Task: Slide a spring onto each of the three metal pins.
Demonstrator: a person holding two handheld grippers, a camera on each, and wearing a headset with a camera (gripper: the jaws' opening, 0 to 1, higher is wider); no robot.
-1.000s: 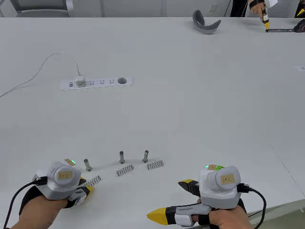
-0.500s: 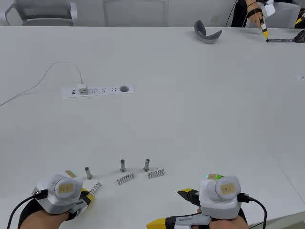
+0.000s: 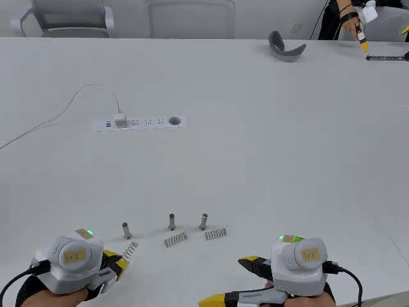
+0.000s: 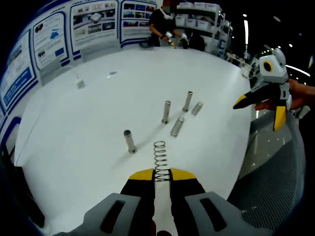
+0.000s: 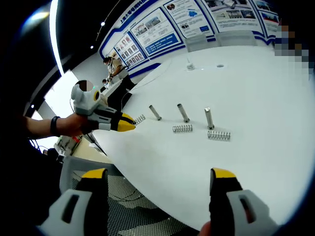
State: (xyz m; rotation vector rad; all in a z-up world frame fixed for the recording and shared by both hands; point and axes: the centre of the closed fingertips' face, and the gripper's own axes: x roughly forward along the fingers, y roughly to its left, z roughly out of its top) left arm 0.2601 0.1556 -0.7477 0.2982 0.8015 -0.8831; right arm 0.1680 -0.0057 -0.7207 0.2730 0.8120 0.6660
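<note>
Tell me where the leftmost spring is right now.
In the head view the leftmost spring lies at lower left, just in front of the leftmost pin, its near end pinched by the left gripper.

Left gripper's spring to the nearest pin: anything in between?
Nothing visible. Only bare table lies between the spring in the left gripper and the nearest pin, which stands upright just beside it.
</note>
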